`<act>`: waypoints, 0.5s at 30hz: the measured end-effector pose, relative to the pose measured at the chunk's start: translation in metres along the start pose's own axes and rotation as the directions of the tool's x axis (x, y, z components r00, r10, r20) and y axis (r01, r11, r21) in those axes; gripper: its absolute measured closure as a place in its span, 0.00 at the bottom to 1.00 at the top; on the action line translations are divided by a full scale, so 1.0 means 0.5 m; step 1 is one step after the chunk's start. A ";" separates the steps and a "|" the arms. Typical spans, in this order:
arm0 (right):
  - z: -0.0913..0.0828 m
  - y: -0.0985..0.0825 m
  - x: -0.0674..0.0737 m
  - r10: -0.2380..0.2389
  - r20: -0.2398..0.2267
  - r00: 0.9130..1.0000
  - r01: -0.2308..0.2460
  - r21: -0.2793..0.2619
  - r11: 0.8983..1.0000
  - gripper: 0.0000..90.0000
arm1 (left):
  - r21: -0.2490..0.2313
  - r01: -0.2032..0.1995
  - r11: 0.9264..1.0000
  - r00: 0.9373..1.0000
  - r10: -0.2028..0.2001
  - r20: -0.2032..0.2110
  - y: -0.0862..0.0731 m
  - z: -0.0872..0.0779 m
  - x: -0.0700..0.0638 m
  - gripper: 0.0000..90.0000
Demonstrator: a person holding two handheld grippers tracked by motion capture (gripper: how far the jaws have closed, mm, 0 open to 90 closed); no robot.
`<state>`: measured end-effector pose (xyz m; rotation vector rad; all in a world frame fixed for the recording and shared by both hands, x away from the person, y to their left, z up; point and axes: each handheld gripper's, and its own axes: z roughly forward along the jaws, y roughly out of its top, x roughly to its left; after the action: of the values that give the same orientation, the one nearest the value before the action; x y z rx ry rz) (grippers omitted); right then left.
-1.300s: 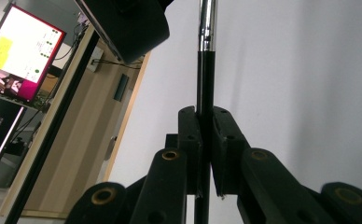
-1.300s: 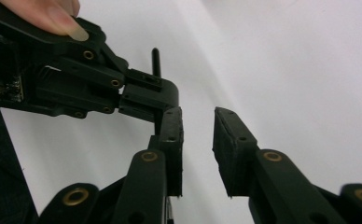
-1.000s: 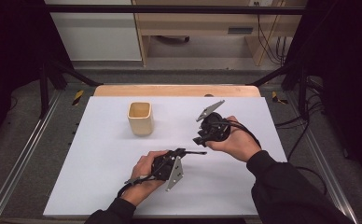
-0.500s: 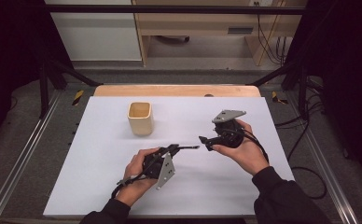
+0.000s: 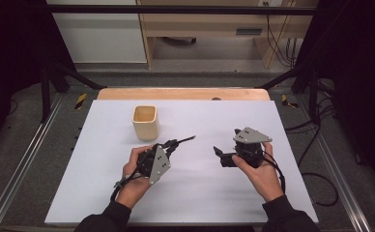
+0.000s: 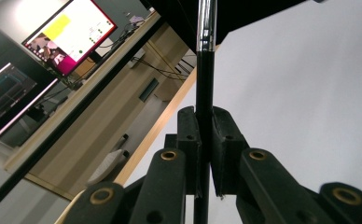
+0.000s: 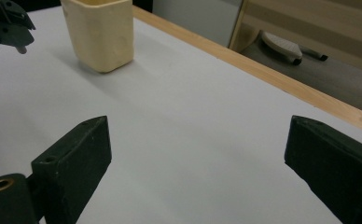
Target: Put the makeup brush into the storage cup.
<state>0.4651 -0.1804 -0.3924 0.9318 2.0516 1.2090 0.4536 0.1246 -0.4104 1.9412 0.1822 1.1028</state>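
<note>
Beside the cup (image 5: 145,122), left gripper (image 5: 168,146) jaws clamp a pen (image 5: 184,140) pointing up-right; right gripper (image 5: 218,153) jaws gape.

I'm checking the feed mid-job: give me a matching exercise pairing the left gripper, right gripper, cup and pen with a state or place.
Things:
1. left gripper
2. right gripper
3. cup
4. pen

States or places:
A. stands upright on the white table
B. jaws wide apart, nothing between them
C. jaws shut on a thin rod
D. clamped between two black jaws

Pairs: 1-C, 2-B, 3-A, 4-D
</note>
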 end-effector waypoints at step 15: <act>-0.037 -0.124 -0.018 0.039 0.083 0.996 -0.029 -0.120 0.992 0.10 | -0.031 0.110 0.993 0.992 -0.112 -0.050 0.015 -0.006 0.071 0.93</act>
<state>0.4392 -0.2183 -0.4389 0.9487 1.8825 1.2724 0.4703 0.1396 -0.3818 1.8554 0.2975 1.0773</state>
